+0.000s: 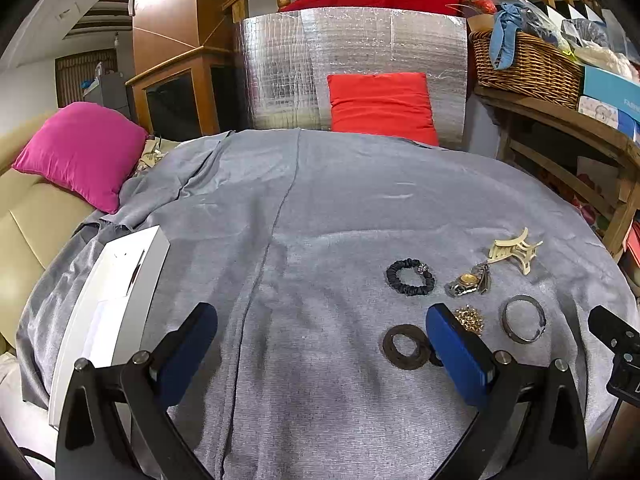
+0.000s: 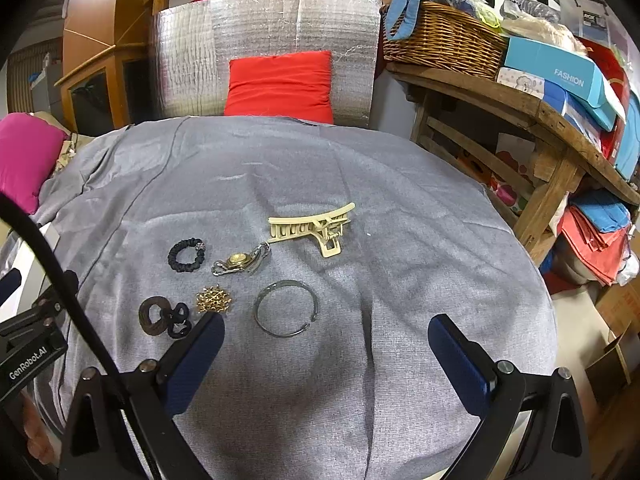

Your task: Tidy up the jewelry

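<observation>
While both tools are held low over the grey cloth (image 2: 360, 184), the left gripper (image 1: 320, 344) is seen with its blue pads spread wide and nothing caught between them, and the right gripper (image 2: 326, 354) is likewise held wide apart and empty. The jewelry is laid out in a loose cluster on the cloth, nearer the right gripper. A cream hair claw (image 2: 316, 226) is set farthest back. Just in front of it a gold-faced watch (image 2: 240, 262) is placed, with a black scrunchie (image 2: 186, 255) beside it to the left. Closer in, a thin metal bangle (image 2: 286, 308) is found, a small gold brooch (image 2: 214, 300) near its left, and a dark brown ring-shaped piece (image 2: 154, 316) touching a small black hair tie (image 2: 180, 322). A white box (image 1: 116, 300) is seen at the left edge of the cloth, well apart from the cluster. A red cushion (image 2: 280, 86) is propped at the back.
</observation>
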The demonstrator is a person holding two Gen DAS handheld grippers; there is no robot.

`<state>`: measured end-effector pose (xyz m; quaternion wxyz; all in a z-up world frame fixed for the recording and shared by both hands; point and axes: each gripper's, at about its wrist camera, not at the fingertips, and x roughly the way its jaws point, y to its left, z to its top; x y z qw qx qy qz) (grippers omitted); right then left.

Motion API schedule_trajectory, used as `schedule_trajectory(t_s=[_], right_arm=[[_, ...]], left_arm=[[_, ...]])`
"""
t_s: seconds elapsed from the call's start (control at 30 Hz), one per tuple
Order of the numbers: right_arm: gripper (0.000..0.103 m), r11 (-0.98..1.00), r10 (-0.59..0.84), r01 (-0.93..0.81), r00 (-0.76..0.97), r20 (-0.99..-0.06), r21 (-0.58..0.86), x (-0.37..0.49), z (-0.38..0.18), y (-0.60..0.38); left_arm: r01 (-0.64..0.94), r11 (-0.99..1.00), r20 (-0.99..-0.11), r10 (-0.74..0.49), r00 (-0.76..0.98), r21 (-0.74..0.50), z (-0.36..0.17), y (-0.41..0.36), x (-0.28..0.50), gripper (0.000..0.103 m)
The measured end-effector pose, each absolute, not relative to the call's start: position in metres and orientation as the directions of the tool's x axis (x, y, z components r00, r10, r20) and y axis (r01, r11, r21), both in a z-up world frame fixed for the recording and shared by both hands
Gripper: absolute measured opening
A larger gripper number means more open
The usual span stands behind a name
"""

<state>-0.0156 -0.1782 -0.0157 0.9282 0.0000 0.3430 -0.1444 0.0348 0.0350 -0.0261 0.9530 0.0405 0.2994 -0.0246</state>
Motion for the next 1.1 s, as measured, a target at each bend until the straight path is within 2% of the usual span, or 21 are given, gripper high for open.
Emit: schedule_trajectory(t_s=[0.4,0.5,0.63,0.73,0.83,0.9,1.0,1.1], right_arm=[[0.103,0.961,-0.232,0.273,0.730,-0.642,-0.037,-0.017,-0.011,-0.188],[0.103,0.963,-0.196,0.269,0.744,-0.639,0.017,-0.017,-0.009,-0.205],[0.102,0.958,-0.090,0.245,0.753,-0.651,0.151,-0.008,-0.008,-0.236],[0.096,0.946,-0.010,0.221,0.752,-0.659,0.237,0.002,-0.011,-0.255],[0.082,0.923,0.083,0.200,0.730,-0.678,0.329,0.017,-0.021,-0.274],[0.072,0.906,0.120,0.202,0.719,-0.685,0.371,0.031,-0.029,-0.282],[0.069,0.902,0.150,0.180,0.721,-0.676,0.392,0.051,-0.033,-0.285],[0.069,0.925,0.143,0.156,0.701,-0.698,0.346,0.078,-0.042,-0.282]], left_arm=[[0.075,0.995,-0.579,-0.025,0.815,0.062,-0.025,0.039,0.040,0.103],[0.076,0.995,-0.579,-0.024,0.815,0.067,-0.025,0.041,0.051,0.103],[0.116,0.993,-0.625,-0.080,0.776,0.017,-0.029,0.045,0.083,0.103],[0.133,0.991,-0.650,-0.105,0.752,-0.006,-0.036,0.041,0.100,0.103],[0.146,0.989,-0.652,-0.115,0.749,-0.006,-0.041,0.034,0.110,0.103],[0.159,0.987,-0.655,-0.129,0.744,-0.014,-0.044,0.031,0.115,0.097],[0.148,0.989,-0.676,-0.129,0.725,-0.029,-0.050,0.033,0.125,0.075],[0.122,0.991,-0.693,-0.129,0.709,-0.060,-0.053,0.042,0.131,0.073]])
